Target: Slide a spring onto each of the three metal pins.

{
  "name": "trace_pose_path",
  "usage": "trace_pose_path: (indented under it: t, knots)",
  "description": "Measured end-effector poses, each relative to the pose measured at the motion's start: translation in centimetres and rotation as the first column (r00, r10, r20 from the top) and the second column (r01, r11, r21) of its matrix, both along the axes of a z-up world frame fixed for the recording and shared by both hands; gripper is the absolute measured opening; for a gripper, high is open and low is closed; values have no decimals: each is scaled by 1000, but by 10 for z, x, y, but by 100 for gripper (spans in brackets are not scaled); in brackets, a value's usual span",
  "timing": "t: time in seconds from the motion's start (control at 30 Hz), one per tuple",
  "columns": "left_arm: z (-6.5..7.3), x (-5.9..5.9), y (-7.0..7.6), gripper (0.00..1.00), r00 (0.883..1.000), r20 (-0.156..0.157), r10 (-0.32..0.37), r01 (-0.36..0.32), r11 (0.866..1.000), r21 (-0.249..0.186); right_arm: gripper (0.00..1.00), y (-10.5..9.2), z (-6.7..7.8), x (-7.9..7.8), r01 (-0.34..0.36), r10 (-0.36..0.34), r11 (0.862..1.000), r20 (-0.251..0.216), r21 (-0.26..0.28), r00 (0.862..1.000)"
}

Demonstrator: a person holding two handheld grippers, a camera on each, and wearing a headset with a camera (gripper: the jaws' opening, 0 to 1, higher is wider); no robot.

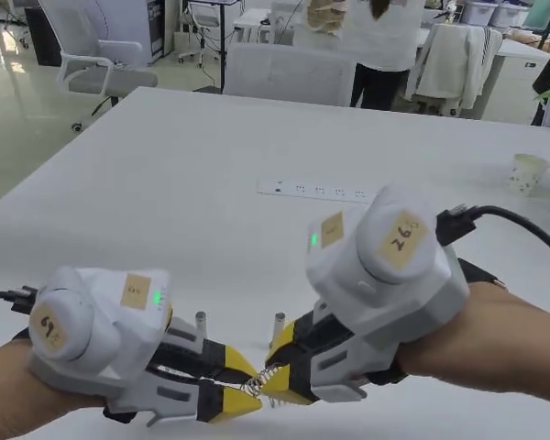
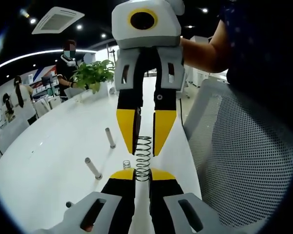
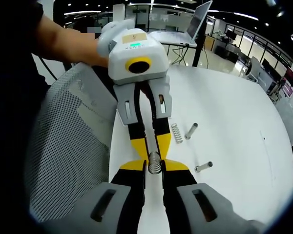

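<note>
A small steel spring (image 1: 258, 379) (image 2: 143, 157) hangs between the two grippers' tips near the table's front edge. My left gripper (image 1: 247, 385) (image 2: 142, 174) is shut on one end. My right gripper (image 1: 273, 371) (image 3: 155, 168) is shut on the other end, where the spring (image 3: 155, 163) appears end-on. Each gripper faces the other: the right gripper (image 2: 146, 145) comes in from above, as does the left gripper (image 3: 151, 145). Two metal pins (image 1: 200, 323) (image 1: 280, 323) stand upright just behind the tips. A second spring (image 2: 127, 164) (image 3: 177, 132) lies on the table beside them.
A white power strip (image 1: 321, 191) lies mid-table and a paper cup (image 1: 529, 172) stands far right. A grey mesh chair back (image 2: 234, 161) (image 3: 68, 146) is close behind the table's edge. A potted plant (image 2: 93, 73) and people stand further off.
</note>
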State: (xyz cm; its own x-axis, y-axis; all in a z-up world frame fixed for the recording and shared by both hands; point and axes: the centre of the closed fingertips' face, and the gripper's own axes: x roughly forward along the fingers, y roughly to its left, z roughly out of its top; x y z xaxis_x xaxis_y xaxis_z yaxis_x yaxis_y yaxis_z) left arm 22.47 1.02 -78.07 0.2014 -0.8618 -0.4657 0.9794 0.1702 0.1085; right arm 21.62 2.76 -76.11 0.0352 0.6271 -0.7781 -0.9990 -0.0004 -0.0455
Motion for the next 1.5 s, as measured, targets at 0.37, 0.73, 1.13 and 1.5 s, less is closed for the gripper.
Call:
trace_pose_path:
  t: [0.37, 0.73, 1.13, 1.5]
  knots:
    - [7, -1, -3, 1, 1000, 7, -4, 5, 1000, -18, 9, 1, -6, 1, 7, -7, 1000, -20, 4, 1000]
    - [5, -1, -4, 2, 1000, -10, 5, -5, 1000, -19, 9, 1, -8, 0, -2, 2, 1000, -19, -11, 1000]
    - [-4, 2, 2, 18, 997, -60, 47, -47, 999, 4, 9, -2, -6, 7, 12, -13, 1000, -8, -25, 1000]
    - [-8, 5, 18, 33, 989, -109, 100, -99, 995, 16, 9, -8, -5, 12, 31, -31, 999, -2, -26, 1000]
